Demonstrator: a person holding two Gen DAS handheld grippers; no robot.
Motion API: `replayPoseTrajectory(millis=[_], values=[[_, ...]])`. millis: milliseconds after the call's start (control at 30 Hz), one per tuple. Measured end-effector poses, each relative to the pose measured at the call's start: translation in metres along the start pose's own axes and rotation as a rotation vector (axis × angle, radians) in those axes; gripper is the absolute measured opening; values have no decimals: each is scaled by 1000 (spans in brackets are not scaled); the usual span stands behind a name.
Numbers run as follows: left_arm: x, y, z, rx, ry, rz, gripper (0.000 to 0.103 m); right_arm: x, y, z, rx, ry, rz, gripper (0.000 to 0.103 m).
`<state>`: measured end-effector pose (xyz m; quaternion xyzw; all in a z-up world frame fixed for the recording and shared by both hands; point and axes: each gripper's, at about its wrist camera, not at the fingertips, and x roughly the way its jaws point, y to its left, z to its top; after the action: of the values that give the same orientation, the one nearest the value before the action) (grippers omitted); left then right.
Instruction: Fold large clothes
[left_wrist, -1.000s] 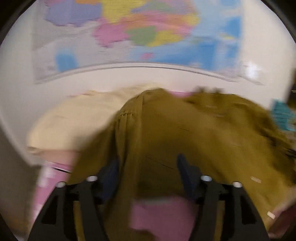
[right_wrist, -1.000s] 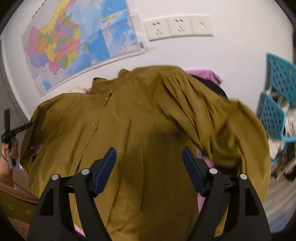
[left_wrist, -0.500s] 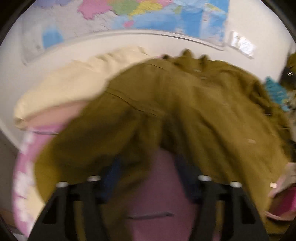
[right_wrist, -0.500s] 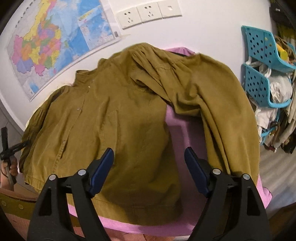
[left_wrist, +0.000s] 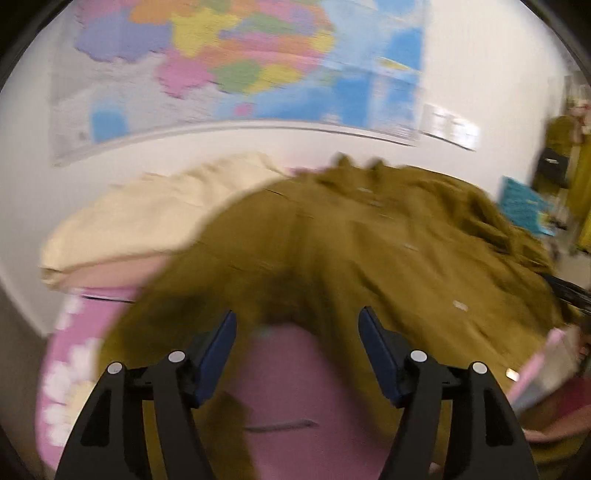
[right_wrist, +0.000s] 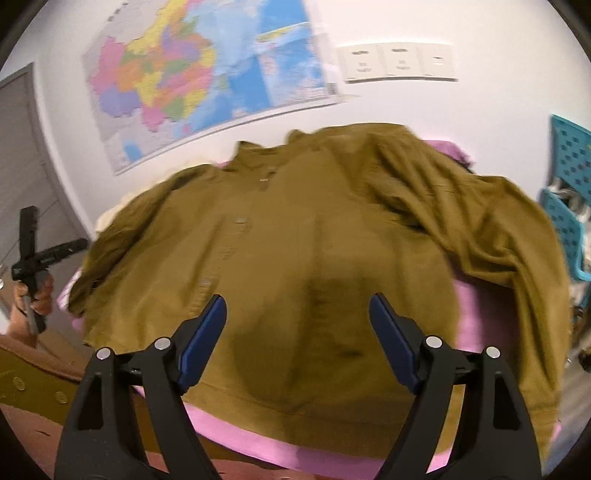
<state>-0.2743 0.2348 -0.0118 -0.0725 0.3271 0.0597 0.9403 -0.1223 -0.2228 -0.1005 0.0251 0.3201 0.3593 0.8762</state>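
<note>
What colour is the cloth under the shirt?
Pink, plain where it shows below the olive-brown shirt; the cloth reads best in the right wrist view.

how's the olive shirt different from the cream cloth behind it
The olive shirt is dark olive-brown; the cream cloth is pale. The shirt lies spread with collar and button placket showing; the cream cloth shows no such detail and sits beside it, nearer the wall. Both rest on the pink cover.

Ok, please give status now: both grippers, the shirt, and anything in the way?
Left gripper open, empty. Right gripper open, empty. Olive-brown button-up shirt spread on pink cloth, one sleeve draped loosely. Nothing blocking.
</note>
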Motion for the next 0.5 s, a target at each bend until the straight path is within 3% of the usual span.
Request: replayPoseTrajectory(millis=[133,333,500], values=[[12,-9,-15,-18,59,-120,68,16,35,0,-85,29,94,79],[28,-17,-40,-104,153,-274,68,51,117,-12,-295,113,328,79],[40,-29,-62,-158,218,-389,70,79,168,-26,-441,195,408,79]])
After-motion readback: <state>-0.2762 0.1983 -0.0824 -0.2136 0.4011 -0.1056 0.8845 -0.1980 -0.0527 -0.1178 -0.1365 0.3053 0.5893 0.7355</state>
